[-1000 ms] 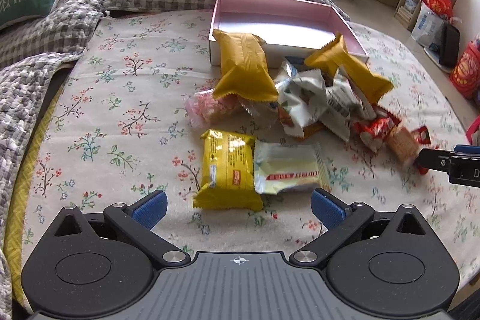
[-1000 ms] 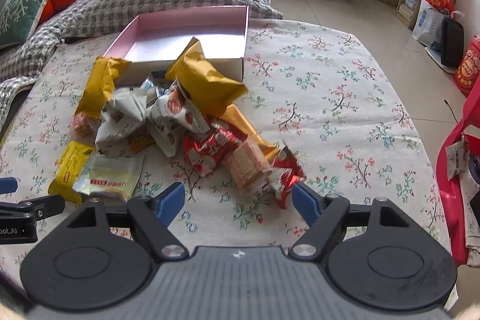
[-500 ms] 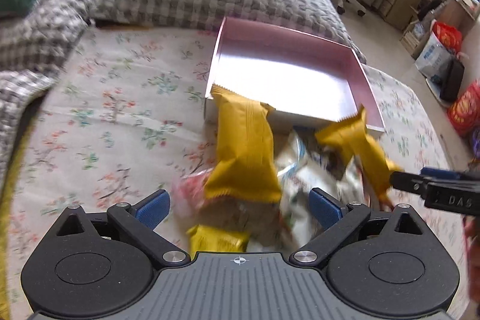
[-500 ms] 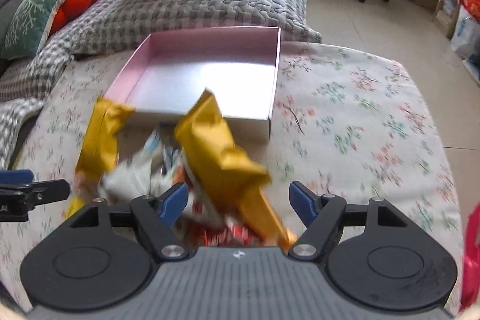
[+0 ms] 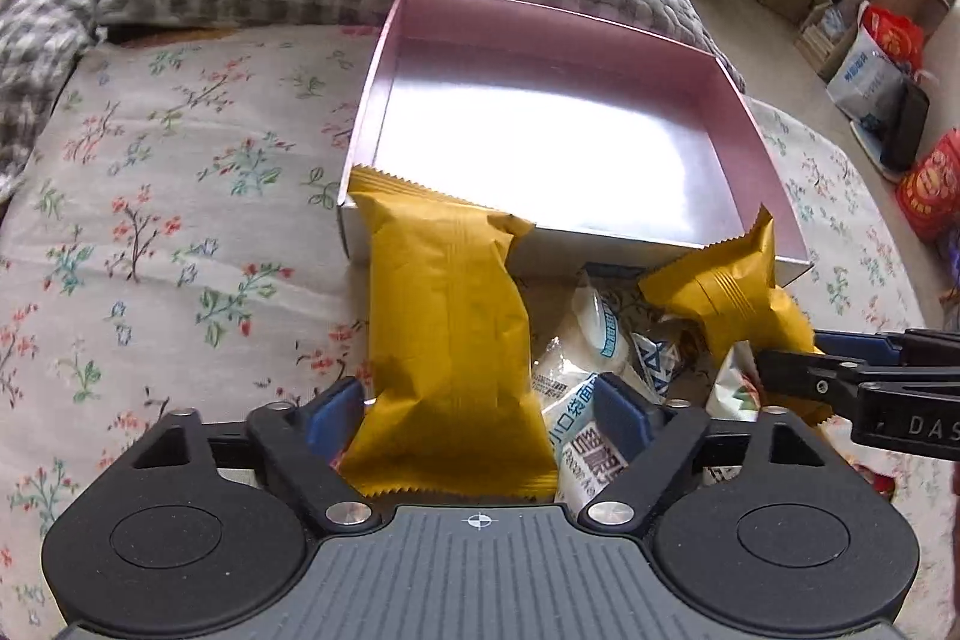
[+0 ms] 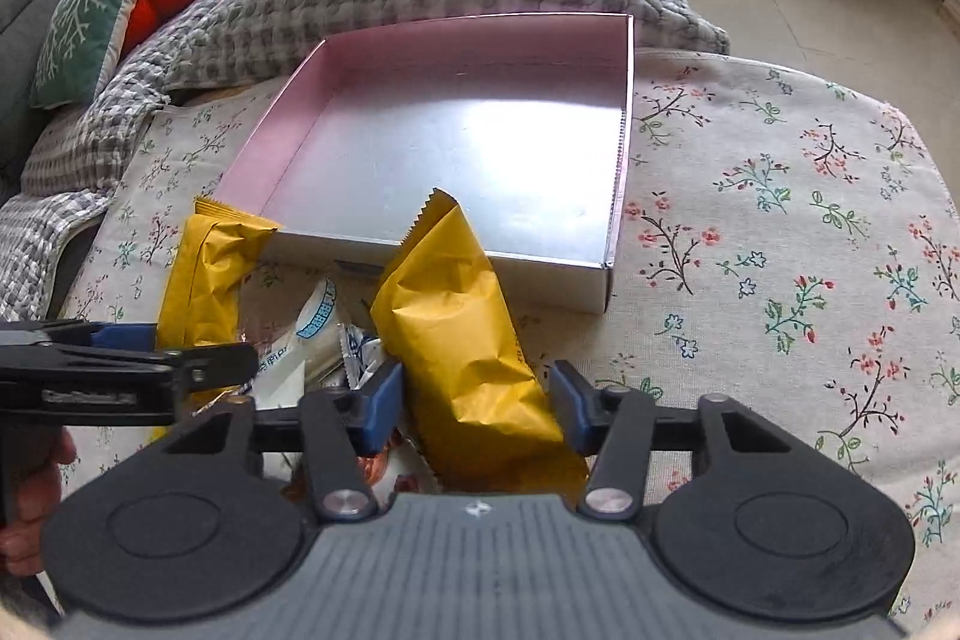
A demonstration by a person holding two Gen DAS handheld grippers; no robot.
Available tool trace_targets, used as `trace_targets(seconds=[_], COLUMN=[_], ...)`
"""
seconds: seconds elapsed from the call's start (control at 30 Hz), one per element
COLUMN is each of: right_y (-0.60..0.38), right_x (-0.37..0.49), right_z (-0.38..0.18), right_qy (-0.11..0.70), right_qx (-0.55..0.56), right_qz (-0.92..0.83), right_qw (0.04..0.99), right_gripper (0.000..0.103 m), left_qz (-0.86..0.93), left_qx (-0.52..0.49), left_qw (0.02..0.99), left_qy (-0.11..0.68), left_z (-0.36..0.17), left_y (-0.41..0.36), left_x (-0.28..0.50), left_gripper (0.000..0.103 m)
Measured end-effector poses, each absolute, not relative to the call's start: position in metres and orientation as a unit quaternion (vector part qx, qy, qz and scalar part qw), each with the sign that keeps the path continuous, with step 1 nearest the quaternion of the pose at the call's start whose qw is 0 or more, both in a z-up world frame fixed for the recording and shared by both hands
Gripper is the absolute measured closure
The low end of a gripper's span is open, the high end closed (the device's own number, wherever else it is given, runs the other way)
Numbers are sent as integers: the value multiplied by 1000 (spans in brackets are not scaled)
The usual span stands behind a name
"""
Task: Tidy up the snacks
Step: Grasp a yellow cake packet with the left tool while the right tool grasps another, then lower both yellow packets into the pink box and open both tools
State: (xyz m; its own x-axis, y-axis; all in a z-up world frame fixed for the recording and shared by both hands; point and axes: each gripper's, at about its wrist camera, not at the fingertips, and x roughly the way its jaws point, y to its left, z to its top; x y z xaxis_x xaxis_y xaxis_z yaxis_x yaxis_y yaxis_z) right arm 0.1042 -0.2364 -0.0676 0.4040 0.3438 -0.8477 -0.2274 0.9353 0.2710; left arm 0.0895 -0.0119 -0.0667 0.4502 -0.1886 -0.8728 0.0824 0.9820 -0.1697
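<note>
Two yellow snack packets, one pink box [image 5: 384, 112], one gripper on each.
My left gripper [image 5: 480, 412] straddles one yellow packet [image 5: 444, 340], spread; my right gripper [image 6: 477, 400] straddles the other packet [image 6: 468, 340], box at 12 o'clock.

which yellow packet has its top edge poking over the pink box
The yellow packet between the right gripper fingers; the other packet leans against the front wall.

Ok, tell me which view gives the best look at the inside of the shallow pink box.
The right wrist view. There the shallow pink box shows its full floor without glare, and nothing lies inside it. The left wrist view shows the same box, but glare whitens most of the floor, and two yellow snack packets cover parts of its near wall.
</note>
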Motion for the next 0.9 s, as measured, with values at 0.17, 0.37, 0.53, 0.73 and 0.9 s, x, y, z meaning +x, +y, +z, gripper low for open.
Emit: trace_targets(seconds=[0.17,0.37,0.53,0.73,0.9], right_y=[-236,-235,-237,-241,-245], right_x=[106,105,102,102,99], right_z=[-69,-65,-59,-54,-42], right_qy=[527,530,522,514,496], right_qx=[60,61,70,84,98], right_qz=[174,172,177,175,178], right_qw=[830,828,831,836,844], right_gripper=[68,73,77,78,79], left_qz=[-70,-68,-71,-79,-81], left_qx=[-40,-40,-57,-80,-105], left_qw=[854,854,856,860,870], left_qy=[515,515,510,498,475], left_z=[-65,-63,-52,-35,-18], left_y=[-12,-9,1,15,29], left_x=[90,86,83,81,85], left_gripper=[50,59,61,62,62])
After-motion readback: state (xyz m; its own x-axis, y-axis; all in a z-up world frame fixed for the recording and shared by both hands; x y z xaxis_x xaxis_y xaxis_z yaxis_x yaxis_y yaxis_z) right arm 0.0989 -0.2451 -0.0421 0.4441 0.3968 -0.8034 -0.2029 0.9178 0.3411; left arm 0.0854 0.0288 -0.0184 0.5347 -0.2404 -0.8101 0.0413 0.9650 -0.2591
